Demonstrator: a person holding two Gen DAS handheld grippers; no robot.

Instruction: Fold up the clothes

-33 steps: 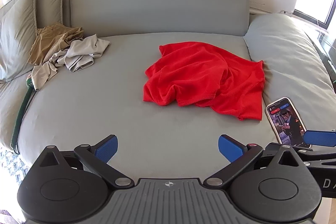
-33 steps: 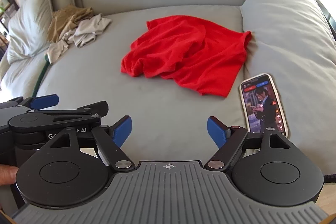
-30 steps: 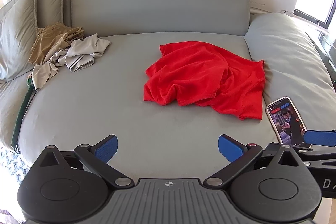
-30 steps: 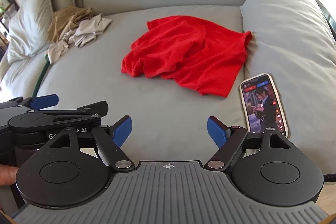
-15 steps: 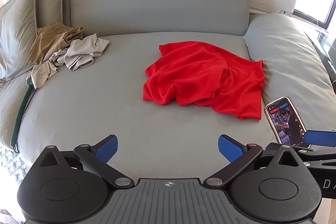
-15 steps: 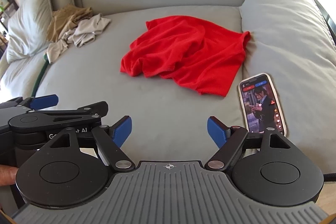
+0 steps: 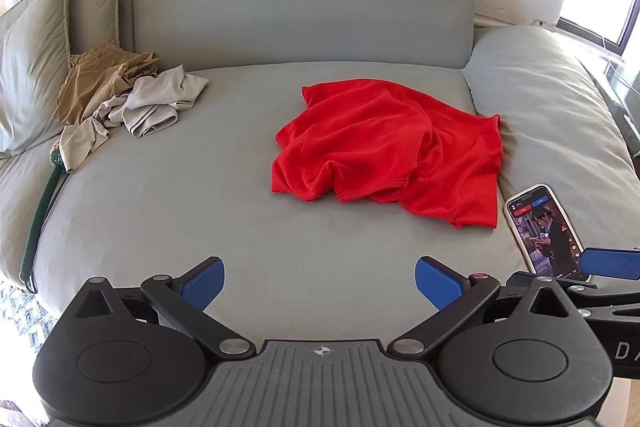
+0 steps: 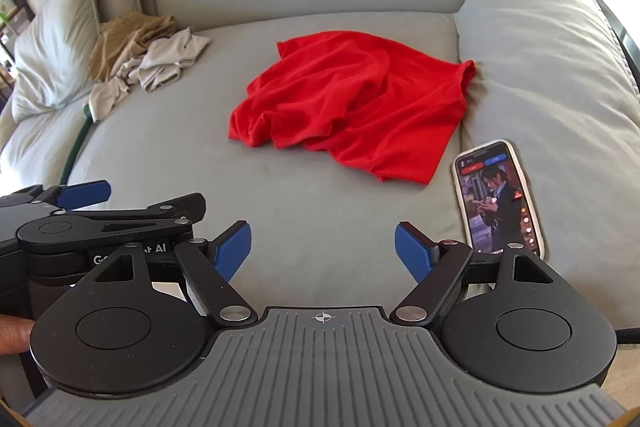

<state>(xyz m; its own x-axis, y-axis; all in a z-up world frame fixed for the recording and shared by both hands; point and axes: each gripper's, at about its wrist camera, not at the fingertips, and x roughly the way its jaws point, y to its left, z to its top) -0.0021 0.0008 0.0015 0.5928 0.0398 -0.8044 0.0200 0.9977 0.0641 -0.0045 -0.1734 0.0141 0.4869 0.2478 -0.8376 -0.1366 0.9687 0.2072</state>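
While you hold both tools over the near edge of the grey sofa (image 7: pixel 168 211), your left gripper (image 7: pixel 319 281) has its blue pads spread wide with only bare cushion between them, and your right gripper (image 8: pixel 322 250) stands just as wide, gripping nothing. Neither touches any cloth.

Your red shirt (image 7: pixel 388 151) lies crumpled on the seat, right of the middle and well ahead of both grippers, with one corner pushed up against the big grey cushion (image 7: pixel 552 107) on the right. From the right wrist view the same red shirt (image 8: pixel 352 103) sits ahead and slightly right of your open pads.

Near the shirt's front right corner a phone (image 7: pixel 544 231) lies face up with its screen lit, on the edge of that cushion, close to your right gripper.

Far back on the left a heap of tan and beige clothes (image 7: pixel 124 95) rests against the pillows (image 7: pixel 32 75), well apart from the shirt. A green strap (image 7: pixel 40 223) runs along the seat's left edge.
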